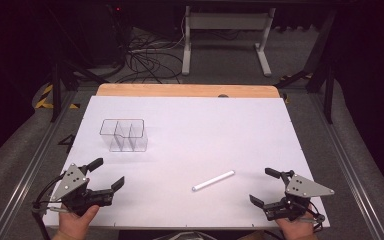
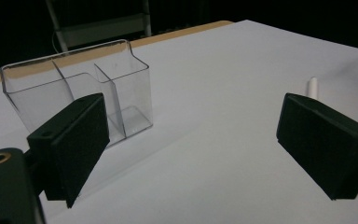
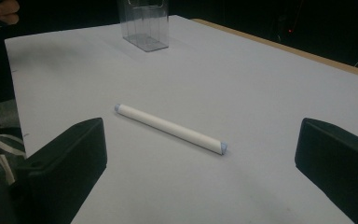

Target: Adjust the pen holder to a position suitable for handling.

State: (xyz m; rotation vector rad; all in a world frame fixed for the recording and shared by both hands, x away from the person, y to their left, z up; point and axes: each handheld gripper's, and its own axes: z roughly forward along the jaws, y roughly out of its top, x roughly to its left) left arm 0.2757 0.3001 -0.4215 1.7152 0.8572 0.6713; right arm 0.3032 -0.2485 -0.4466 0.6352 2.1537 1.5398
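Both the left hand-held gripper [image 1: 109, 174] and the right hand-held gripper [image 1: 265, 186] are spread wide, grasping nothing. A white tube [image 1: 213, 181] lies flat on the white surface [image 1: 205, 130], near the right one. A clear divided box [image 1: 124, 134] stands upright beyond the left one.

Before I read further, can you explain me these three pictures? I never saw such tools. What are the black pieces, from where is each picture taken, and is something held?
There is no robot here. A person at a table holds a hand tool in each hand: the left gripper and the right gripper. The black pieces are the fingers of these tools, and they close to grasp things.

The high view looks down on the table, which is covered in white. Each gripper view comes from a small camera riding on that tool and looking out between its own fingers.

On the table stand a clear plastic organizer with compartments, which look empty, and, lying flat, a white stick, perhaps chalk or a marker. The stick lies nearer the right gripper, the organizer nearer the left.

Nothing is held: both grippers are open.
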